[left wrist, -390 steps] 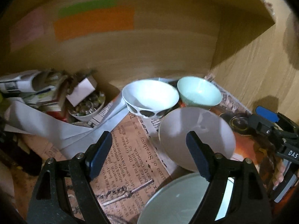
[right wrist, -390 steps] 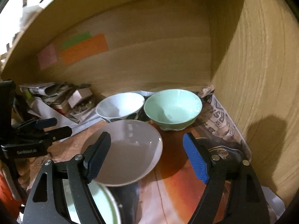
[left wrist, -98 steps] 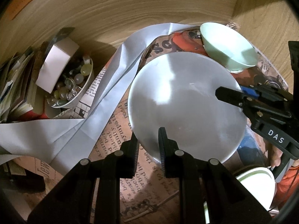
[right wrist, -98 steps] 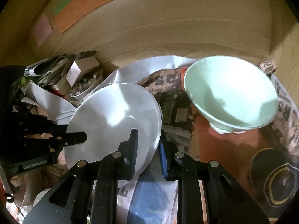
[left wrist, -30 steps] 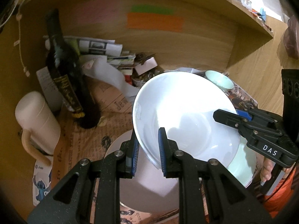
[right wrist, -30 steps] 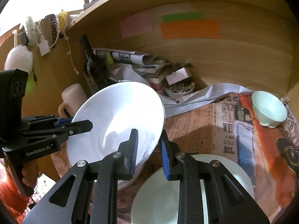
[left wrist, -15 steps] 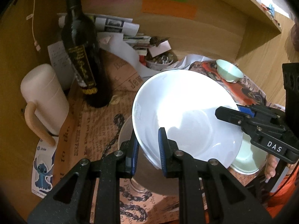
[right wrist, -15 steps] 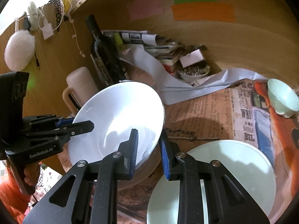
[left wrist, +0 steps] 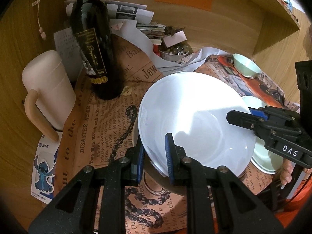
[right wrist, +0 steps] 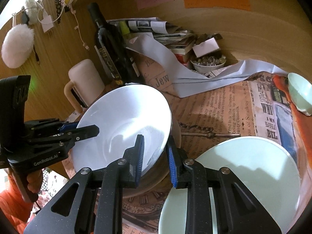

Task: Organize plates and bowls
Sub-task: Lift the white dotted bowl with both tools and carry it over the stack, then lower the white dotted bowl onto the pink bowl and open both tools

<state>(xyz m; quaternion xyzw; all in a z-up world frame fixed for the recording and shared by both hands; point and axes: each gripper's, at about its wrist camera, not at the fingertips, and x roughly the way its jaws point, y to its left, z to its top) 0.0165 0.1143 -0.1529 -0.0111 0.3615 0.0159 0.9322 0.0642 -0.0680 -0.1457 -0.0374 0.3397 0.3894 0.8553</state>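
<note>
A white deep plate [left wrist: 195, 115] [right wrist: 124, 124] hangs tilted between both grippers. My left gripper [left wrist: 154, 142] is shut on its near rim in the left wrist view, and my right gripper [right wrist: 155, 142] is shut on the opposite rim. Each gripper shows in the other's view: right gripper [left wrist: 239, 117], left gripper [right wrist: 91, 130]. Just under the white plate sits a greyish-brown dish [right wrist: 156, 177] [left wrist: 165, 183], mostly hidden; whether they touch I cannot tell. A pale green plate [right wrist: 243, 175] [left wrist: 263, 156] lies beside it. A small green bowl [right wrist: 299, 93] [left wrist: 246, 65] stands far right.
A dark wine bottle [left wrist: 91, 39] and a cream mug [left wrist: 48, 89] stand at the left by the wooden wall. At the back lie stacked papers [right wrist: 156, 27], a white paper strip and a small bowl of trinkets [right wrist: 207, 62]. Newspaper covers the shelf floor.
Both grippers have sunk together with the white plate, bringing it down closer to the greyish-brown dish. The bottle and mug now appear larger at the left.
</note>
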